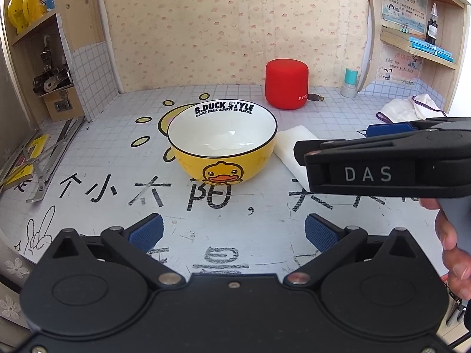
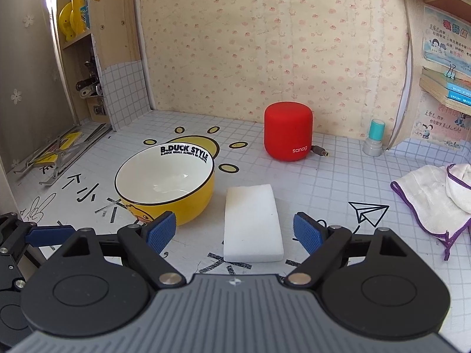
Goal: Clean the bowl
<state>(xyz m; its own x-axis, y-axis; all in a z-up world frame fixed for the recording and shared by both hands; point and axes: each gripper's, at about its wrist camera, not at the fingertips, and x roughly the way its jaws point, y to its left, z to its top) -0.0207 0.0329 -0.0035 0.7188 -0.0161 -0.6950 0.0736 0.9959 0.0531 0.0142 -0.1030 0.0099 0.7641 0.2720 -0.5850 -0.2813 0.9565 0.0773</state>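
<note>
A yellow bowl (image 1: 222,142) with a duck print and a white inside stands upright on the tiled desk (image 1: 117,153). Just to its right lies a white sponge block (image 2: 252,223), flat on the desk. My left gripper (image 1: 234,231) hovers open in front of the bowl (image 2: 164,185), nothing between its blue pads. My right gripper (image 2: 235,232) is open too, its pads on either side of the sponge's near end and above it. In the left wrist view the right gripper's black body hides part of the sponge (image 1: 294,147).
A red cylindrical speaker (image 2: 288,135) stands behind the sponge near the wall. A white cloth with purple trim (image 2: 432,197) lies at the right. A small teal-capped bottle (image 2: 374,141) is by the right shelf. A metal folding stand (image 1: 44,158) lies at the left.
</note>
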